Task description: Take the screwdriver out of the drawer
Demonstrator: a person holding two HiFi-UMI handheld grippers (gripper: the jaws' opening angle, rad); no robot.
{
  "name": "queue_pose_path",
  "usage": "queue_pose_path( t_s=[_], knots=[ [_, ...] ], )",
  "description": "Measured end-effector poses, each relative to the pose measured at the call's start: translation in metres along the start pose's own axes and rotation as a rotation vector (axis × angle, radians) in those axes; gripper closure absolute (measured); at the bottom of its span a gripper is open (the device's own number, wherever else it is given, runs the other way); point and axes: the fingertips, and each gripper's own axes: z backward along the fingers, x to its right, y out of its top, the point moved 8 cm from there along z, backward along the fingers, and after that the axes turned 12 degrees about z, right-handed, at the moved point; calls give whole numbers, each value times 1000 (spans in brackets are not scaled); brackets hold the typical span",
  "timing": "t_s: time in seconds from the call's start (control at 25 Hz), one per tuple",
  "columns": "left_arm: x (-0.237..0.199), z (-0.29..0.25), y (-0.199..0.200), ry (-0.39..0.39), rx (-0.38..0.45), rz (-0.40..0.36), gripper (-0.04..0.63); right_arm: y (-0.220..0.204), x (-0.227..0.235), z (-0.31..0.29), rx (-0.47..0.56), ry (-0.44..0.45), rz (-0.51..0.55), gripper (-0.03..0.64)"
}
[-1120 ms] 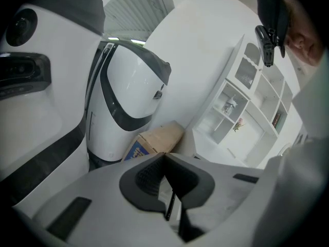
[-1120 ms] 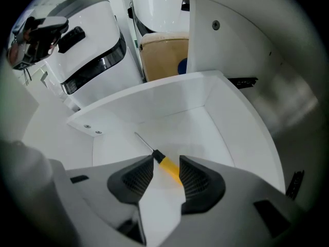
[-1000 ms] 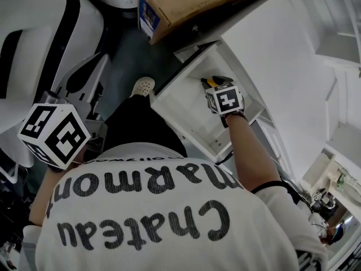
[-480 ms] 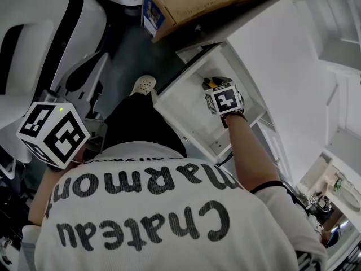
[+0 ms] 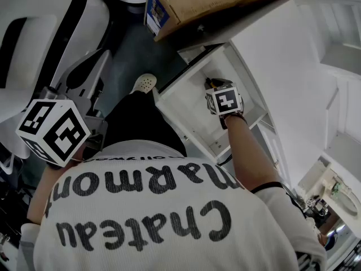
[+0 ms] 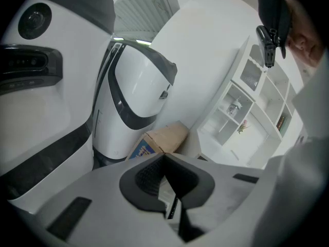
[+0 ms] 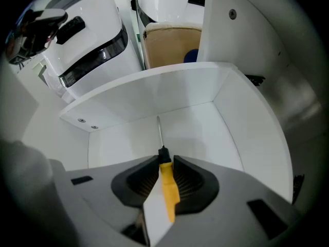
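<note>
ok, right tongs (image 7: 165,163) have just been closing, now clamped on screwdriver (image 7: 168,189) handle inside drawer (image 7: 154,94). left tongs (image 6: 165,161) clenched, empty, far left. grasp done; lift-out remains.

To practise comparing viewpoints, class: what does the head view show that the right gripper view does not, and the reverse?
Head view only: the person's printed shirt, a shoe and the forearm reaching into the drawer.

Right gripper view only: the right gripper, whose jaws have just been closing, clamped on the yellow handle of the screwdriver, its thin shaft sticking out ahead.

Both: the open white drawer and the cardboard box beyond it.
</note>
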Motion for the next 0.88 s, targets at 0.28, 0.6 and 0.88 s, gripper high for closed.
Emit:
queue_pose_path(
  t_s=[0.28, 0.6, 0.88],
  knots=[
    [0, 2, -1, -5, -2, -1, 572, -3, -4, 0, 0, -12, -29, 525],
    [1, 9, -6, -16, -2, -1, 572, -16, -12, 4, -15, -17, -117, 528],
    [8, 13, -10, -52, -15, -5, 572, -28, -29, 22, 7, -27, -213, 528]
  ],
)
